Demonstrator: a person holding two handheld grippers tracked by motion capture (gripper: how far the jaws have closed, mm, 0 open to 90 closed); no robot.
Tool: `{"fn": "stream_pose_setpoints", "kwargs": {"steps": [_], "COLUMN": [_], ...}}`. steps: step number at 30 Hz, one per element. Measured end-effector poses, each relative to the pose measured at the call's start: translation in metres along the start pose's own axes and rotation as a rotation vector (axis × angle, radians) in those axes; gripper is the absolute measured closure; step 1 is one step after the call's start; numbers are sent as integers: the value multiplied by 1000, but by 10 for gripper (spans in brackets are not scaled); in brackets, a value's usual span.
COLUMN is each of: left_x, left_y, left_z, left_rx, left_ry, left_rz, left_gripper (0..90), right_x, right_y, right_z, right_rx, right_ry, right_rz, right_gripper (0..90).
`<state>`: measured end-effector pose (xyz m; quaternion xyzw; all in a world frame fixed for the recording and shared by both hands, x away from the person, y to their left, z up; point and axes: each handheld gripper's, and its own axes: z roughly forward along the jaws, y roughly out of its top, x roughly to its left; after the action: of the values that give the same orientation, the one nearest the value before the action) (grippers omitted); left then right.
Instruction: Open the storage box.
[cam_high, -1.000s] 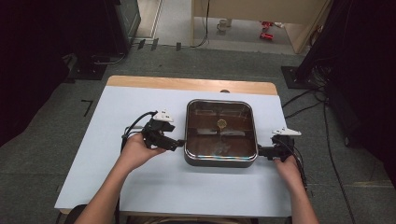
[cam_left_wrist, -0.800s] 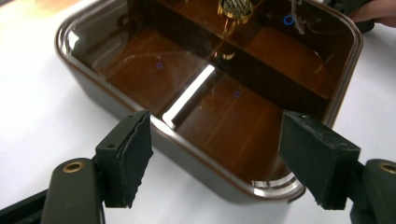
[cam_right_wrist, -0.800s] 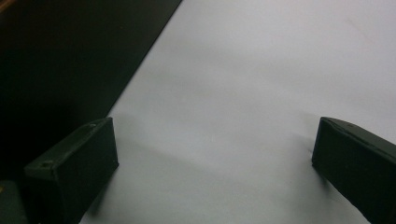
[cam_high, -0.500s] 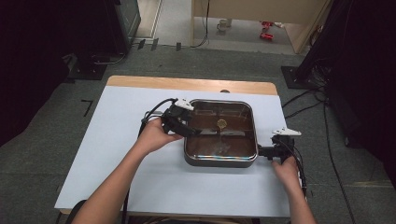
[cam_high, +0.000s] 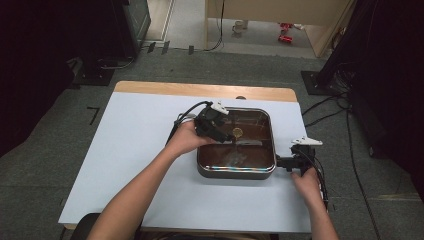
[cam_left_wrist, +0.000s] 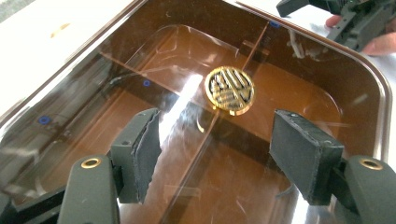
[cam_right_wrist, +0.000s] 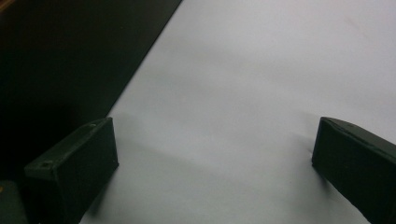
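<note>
The left gripper (cam_high: 226, 136) hovers over the glass lid (cam_left_wrist: 154, 70) of the square pan (cam_high: 236, 171), jaws half-parted and just closing on nothing — the brass knob (cam_left_wrist: 229, 90) sits ahead, between them. Next, I'd judge: lower and pinch it. The right gripper (cam_high: 280, 162) waits wide — empty — beside the pan's wall.

Left gripper (cam_high: 220, 131) jaws apart, just been closing, nothing between; right gripper (cam_high: 286, 162) jaws wide

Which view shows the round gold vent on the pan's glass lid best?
The left gripper view: the gold vent sits large, slats visible, ahead of the open left gripper. The high view shows it as a small gold spot; the right gripper view faces the table.
</note>
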<state>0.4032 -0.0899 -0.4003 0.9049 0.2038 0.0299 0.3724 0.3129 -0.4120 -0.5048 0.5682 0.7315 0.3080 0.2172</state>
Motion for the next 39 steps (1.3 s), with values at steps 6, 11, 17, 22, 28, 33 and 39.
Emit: {"fn": "stream_pose_setpoints", "kwargs": {"steps": [6, 11, 17, 22, 28, 33, 39], "left_x": [-1, 0, -5, -7, -7, -9, -9], "left_y": [7, 6, 7, 9, 13, 17, 26], "left_z": [17, 31, 32, 31, 28, 21, 6], "left_rx": [14, 31, 32, 49, 67, 68, 42], "left_ry": [-11, -25, -46, -34, -26, -14, -12], "left_rz": [-1, 0, 27, 20, 26, 32, 40], "left_gripper": [358, 395, 578, 587, 589, 590, 591], "right_x": [0, 0, 0, 0, 0, 0, 0], "right_y": [0, 0, 0, 0, 0, 0, 0], "right_z": [0, 0, 0, 0, 0, 0, 0], "right_rx": [0, -1, 0, 0, 0, 0, 0], "right_ry": [0, 0, 0, 0, 0, 0, 0], "right_rz": [0, -1, 0, 0, 0, 0, 0], "right_gripper": [0, 0, 0, 0, 0, 0, 0]}}
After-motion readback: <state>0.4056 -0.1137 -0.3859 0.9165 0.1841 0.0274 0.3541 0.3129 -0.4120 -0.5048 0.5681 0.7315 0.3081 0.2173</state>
